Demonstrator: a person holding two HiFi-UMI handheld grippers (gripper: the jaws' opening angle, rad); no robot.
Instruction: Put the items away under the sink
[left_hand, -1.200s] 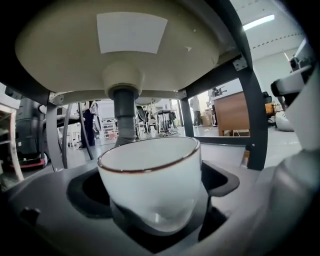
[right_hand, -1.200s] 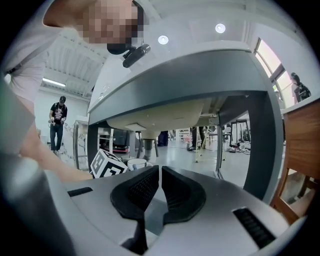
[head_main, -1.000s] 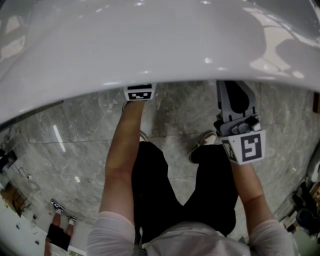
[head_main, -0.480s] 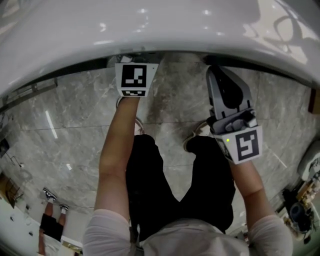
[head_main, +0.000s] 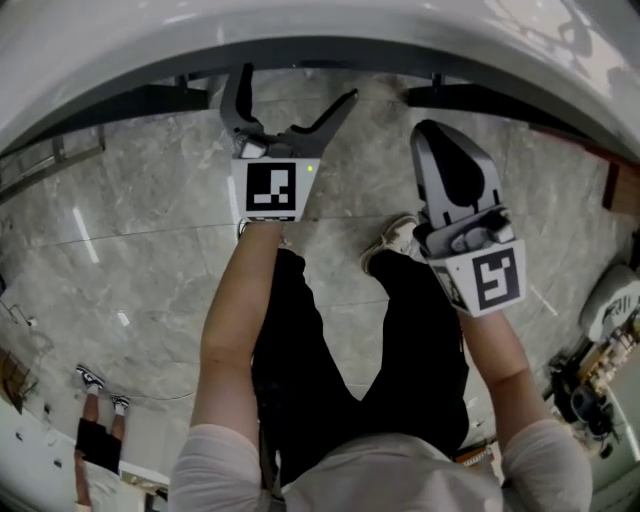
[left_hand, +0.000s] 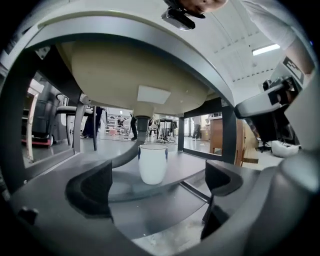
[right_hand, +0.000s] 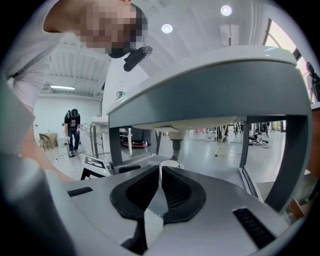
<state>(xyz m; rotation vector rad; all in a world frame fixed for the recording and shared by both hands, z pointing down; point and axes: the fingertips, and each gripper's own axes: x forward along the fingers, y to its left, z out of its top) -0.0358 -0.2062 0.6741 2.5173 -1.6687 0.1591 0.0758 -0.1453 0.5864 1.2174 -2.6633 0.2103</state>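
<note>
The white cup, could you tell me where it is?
In the left gripper view, the white cup stands on the shelf beneath the sink basin, ahead of the open left tongs.

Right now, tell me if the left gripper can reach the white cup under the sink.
Probably yes: the left gripper is open, and the white cup stands upright straight ahead of it, nothing between.

Site: large open hall, lab or studio type, not a home | sink (left_hand: 145, 75) mounted free on grey frame (left_hand: 227, 130), open room visible beyond it | polished grey stone floor (head_main: 140, 260) running far | strip lights (left_hand: 265, 49) on high white ceiling (right_hand: 200, 20) | person (right_hand: 73, 131) standing far off | loose gear (head_main: 590, 400) piled at floor edge
</note>
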